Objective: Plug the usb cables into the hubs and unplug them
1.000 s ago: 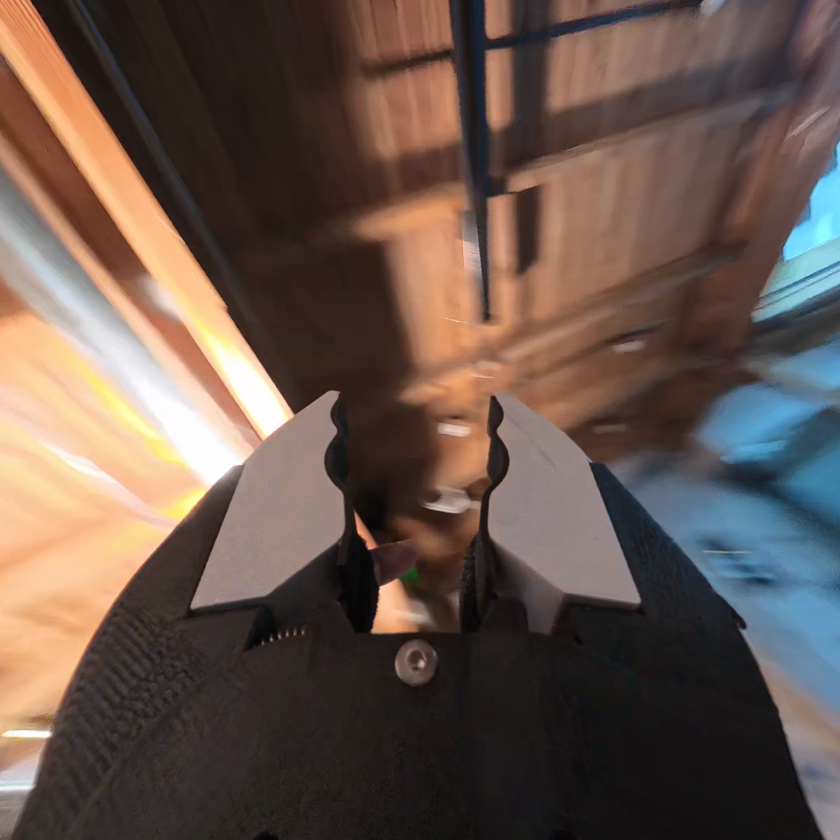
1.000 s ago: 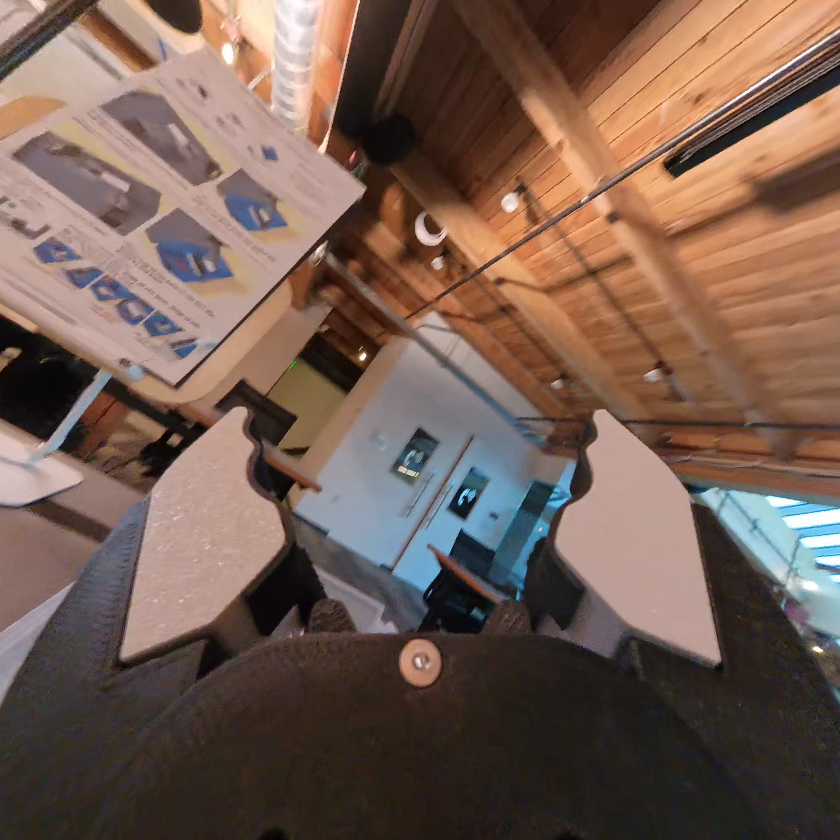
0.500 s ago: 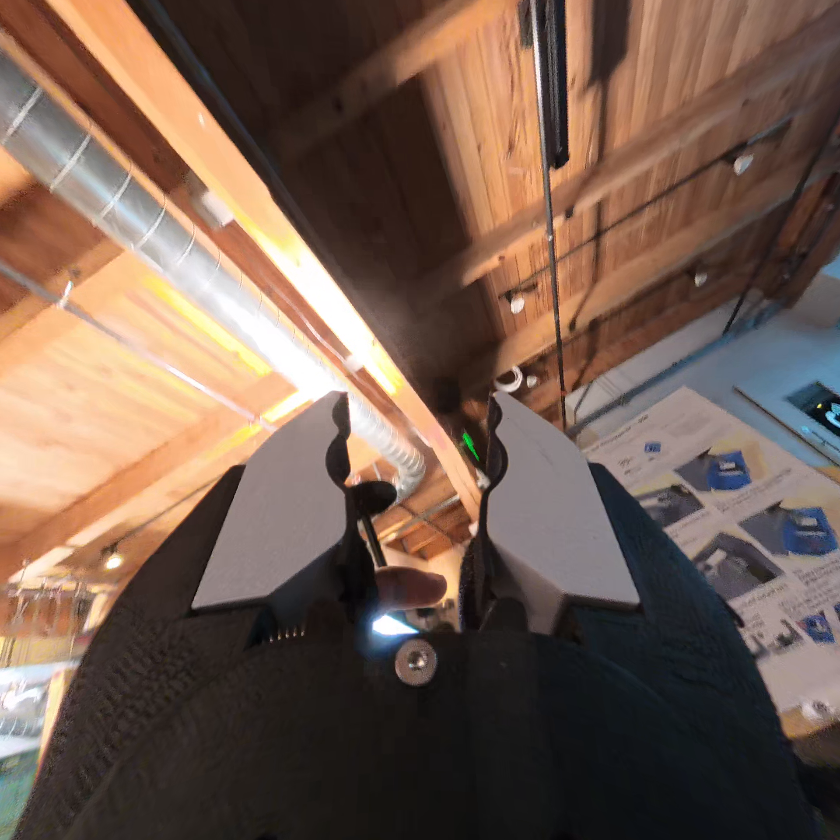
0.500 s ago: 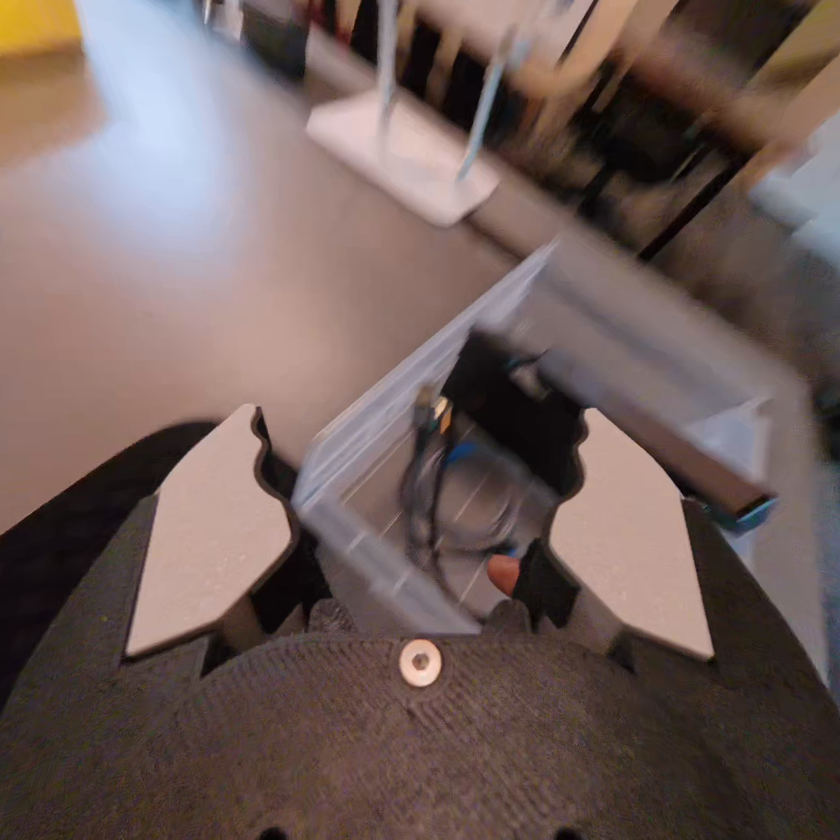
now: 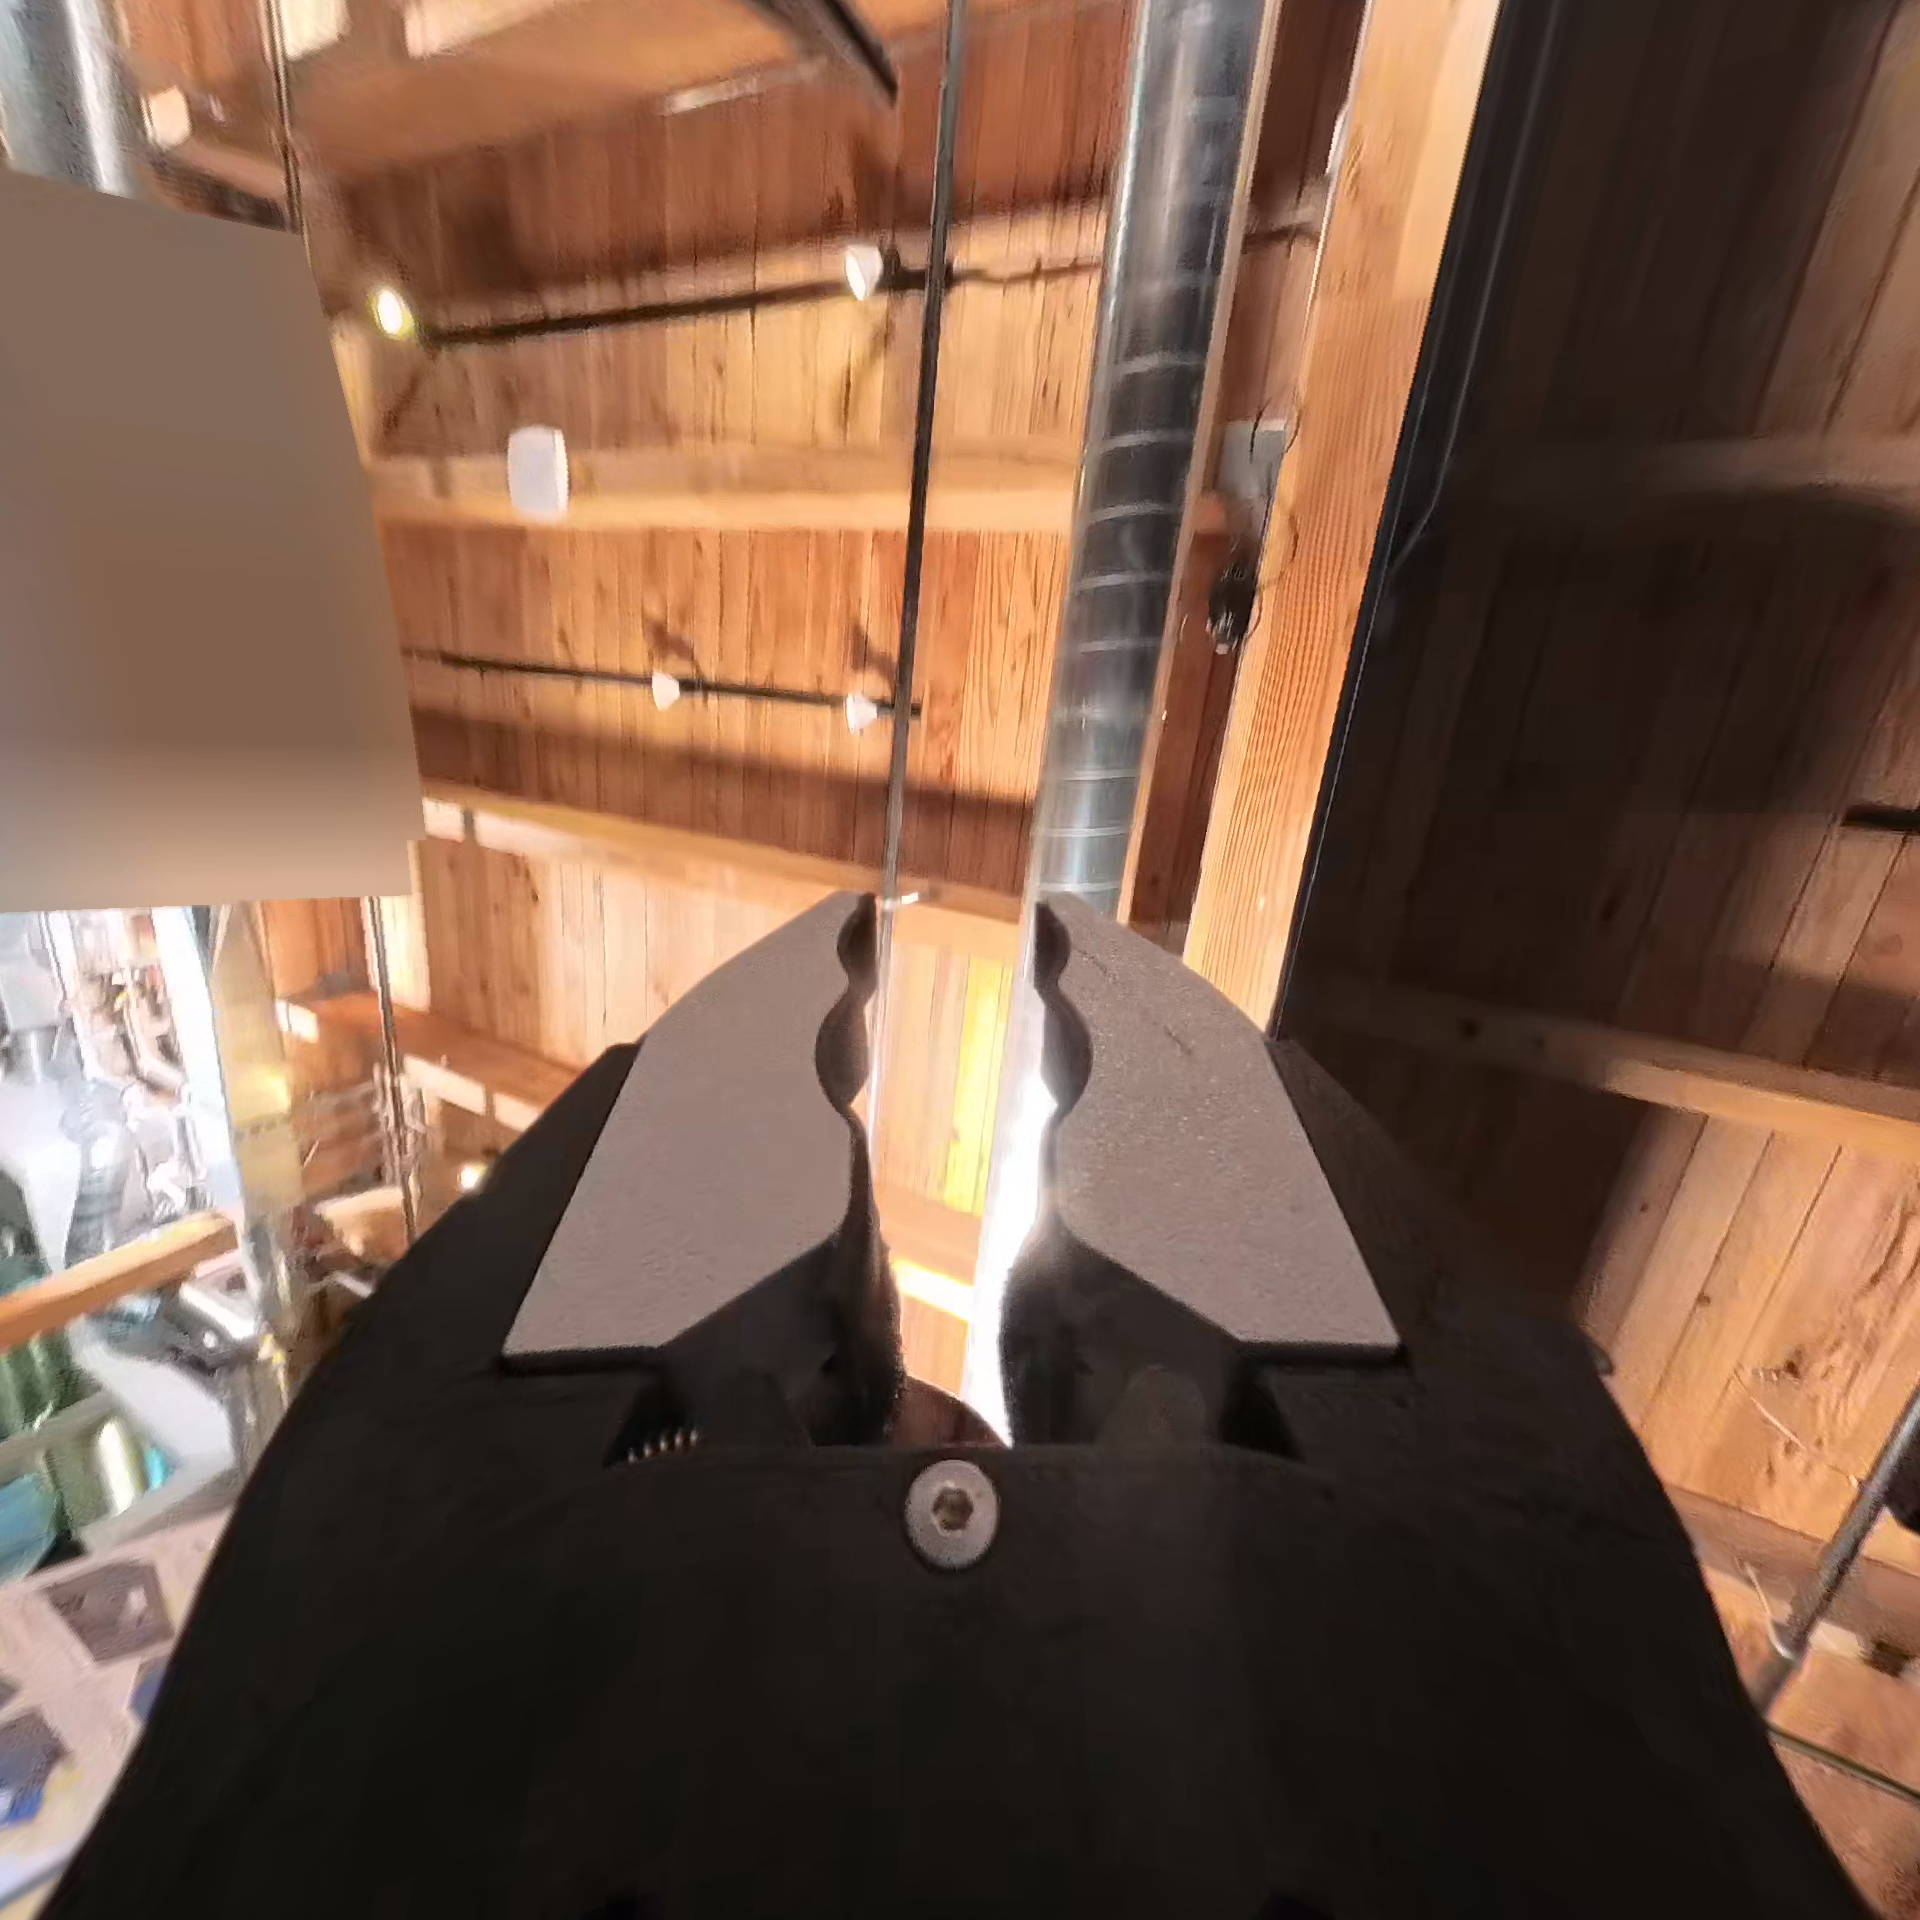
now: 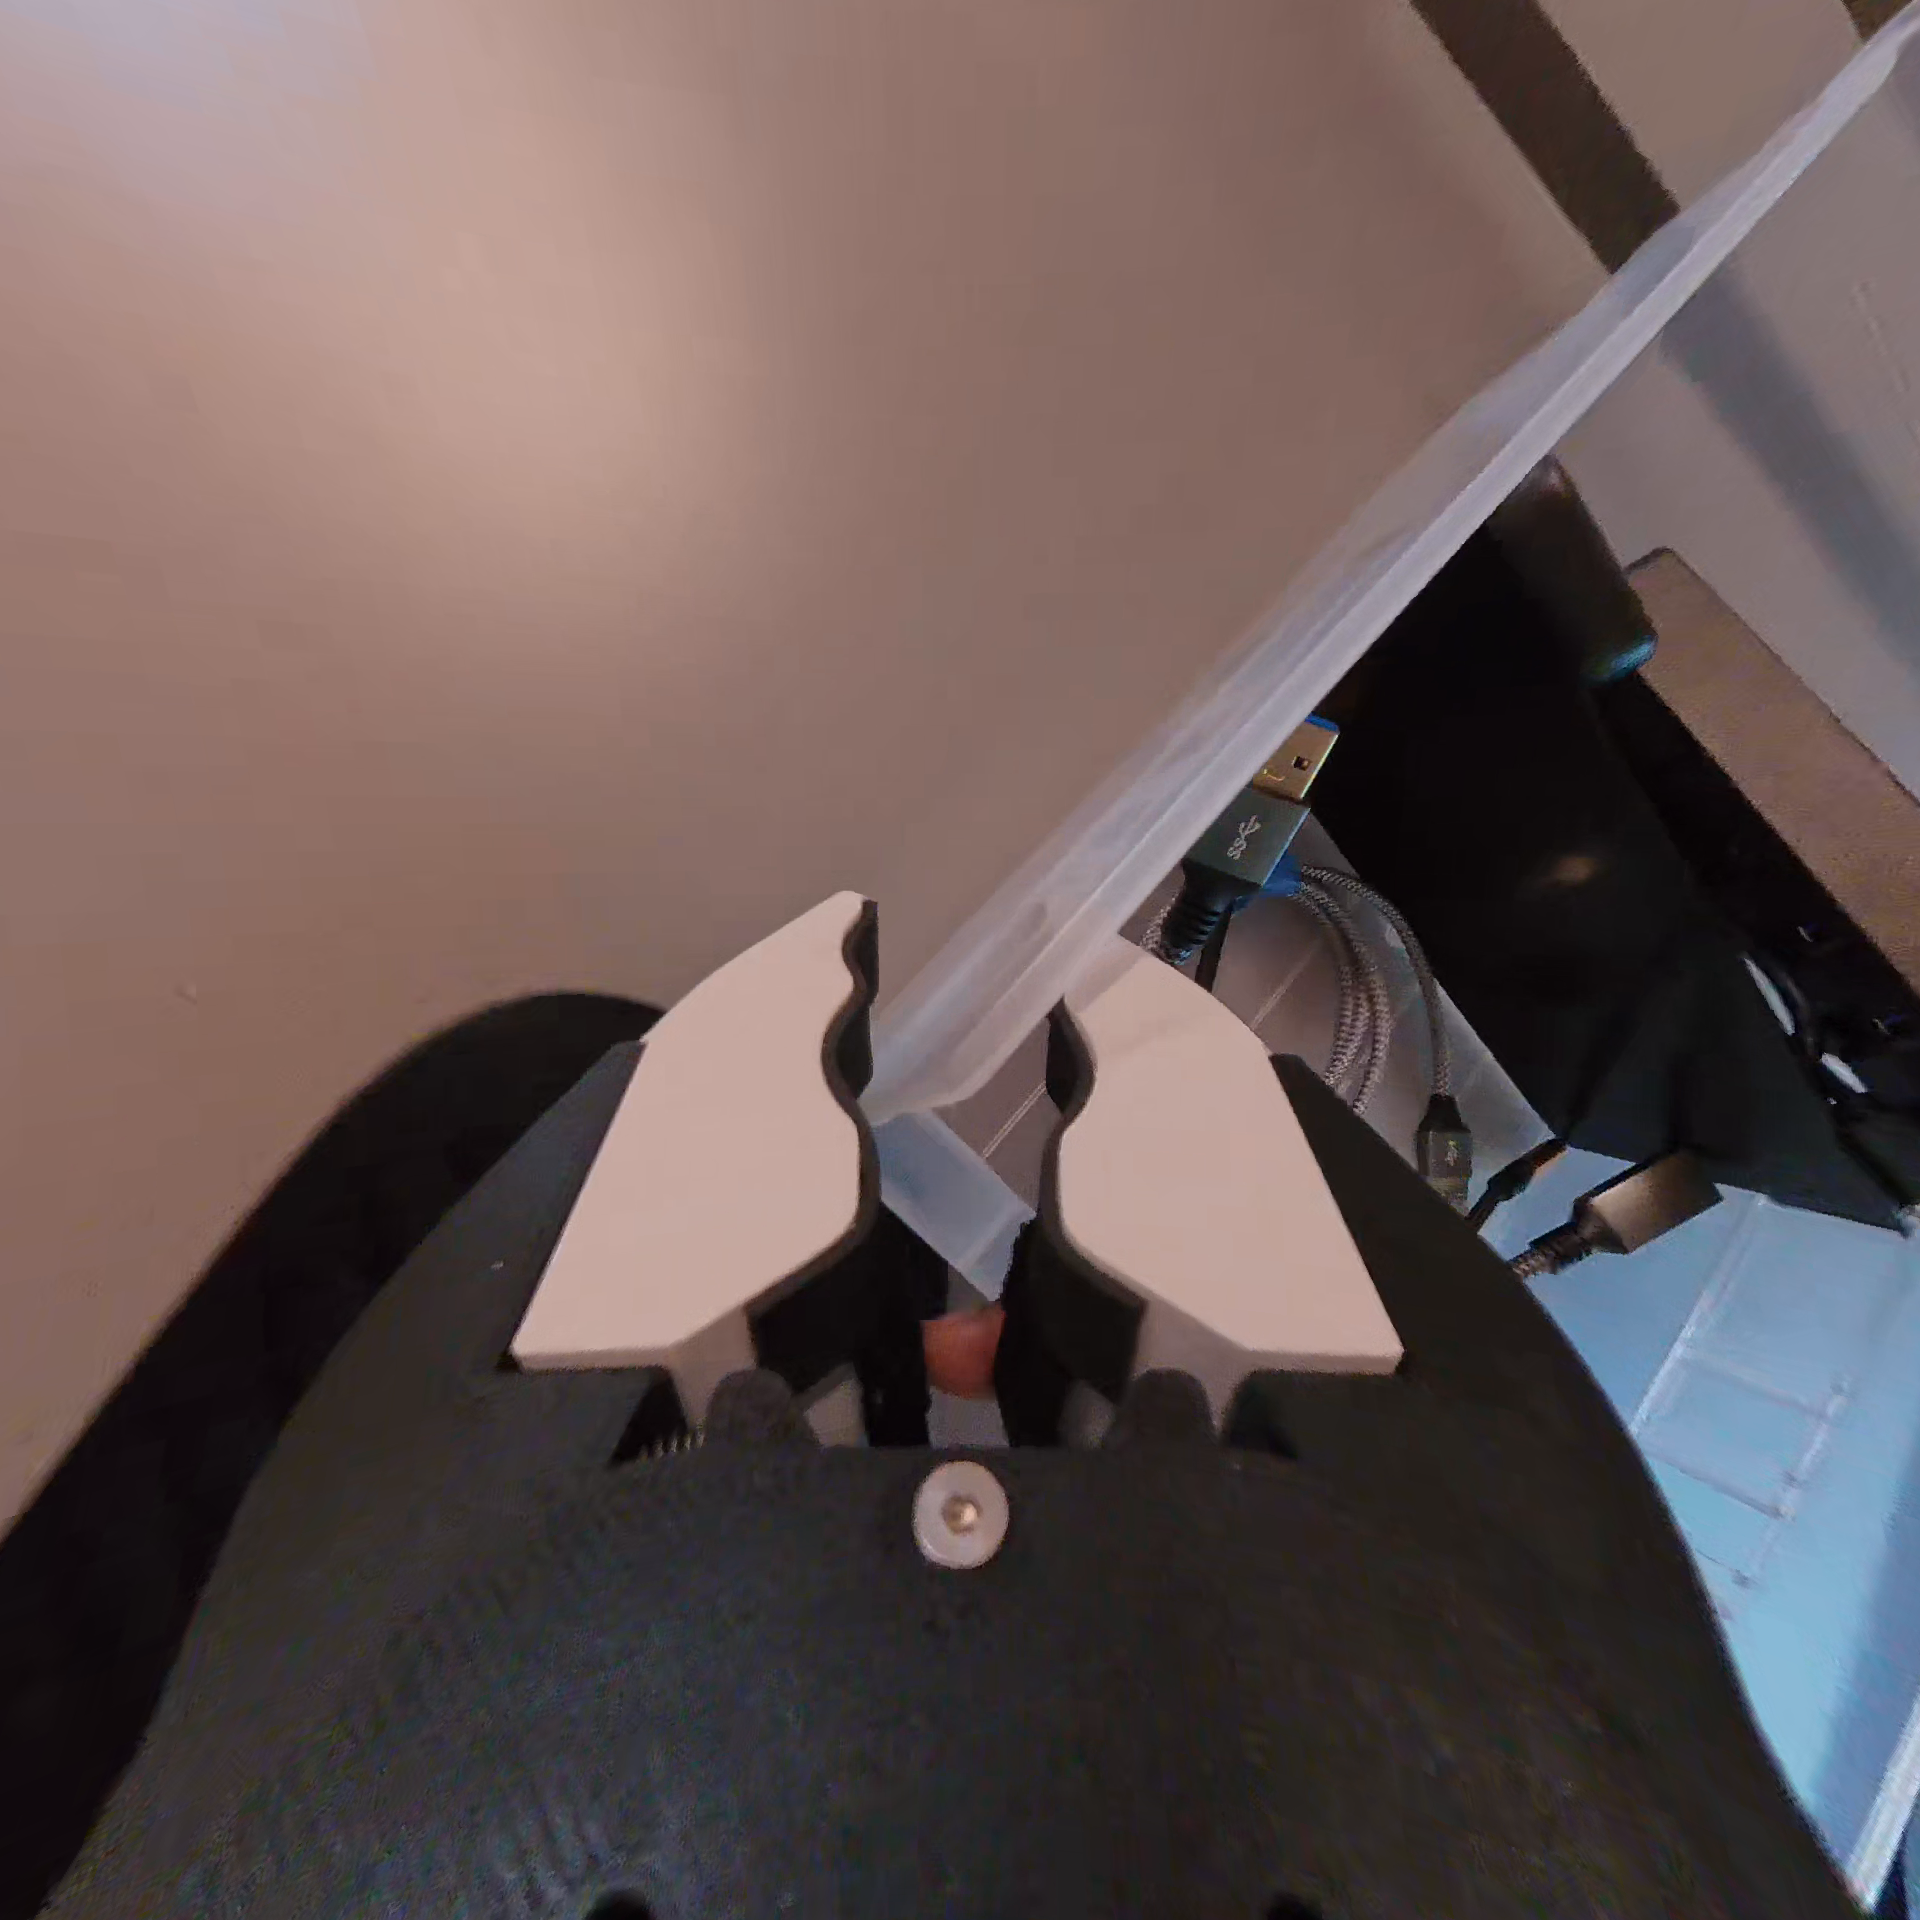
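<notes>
The usb cables (image 6: pixel 1340 997) are seen in the right wrist view, coiled inside a clear plastic bin (image 6: pixel 1195 790) that sits on a pale tabletop (image 6: pixel 520 468). One grey braided cable ends in a dark grey plug (image 6: pixel 1252 831) with a gold metal tip and blue insert, raised against the inner side of the bin's near wall; a second grey plug (image 6: pixel 1444 1143) lies lower in the bin, and a third connector (image 6: pixel 1642 1205) rests just beside it toward the right. A black object (image 6: pixel 1558 883) is set in the bin behind the cables; whether it is a hub cannot be told. The corner of the bin's rim is gripped between the fingers of the right gripper (image 6: pixel 961 1091), which are drawn narrowly together on the plastic wall. A fingertip (image 6: pixel 961 1361) of the person is visible low between the fingers. In the left wrist view, the left gripper (image 5: pixel 951 997) is pointed upward at a wooden plank ceiling (image 5: pixel 727 582), with its fingers brought close, a narrow gap left between them and nothing held. A silver spiral duct (image 5: pixel 1132 520) and a thin rod (image 5: pixel 920 468) are seen running along the ceiling above it, with small white spotlights (image 5: pixel 862 270) mounted on black tracks and a dark beam (image 5: pixel 1558 520) at the right.
</notes>
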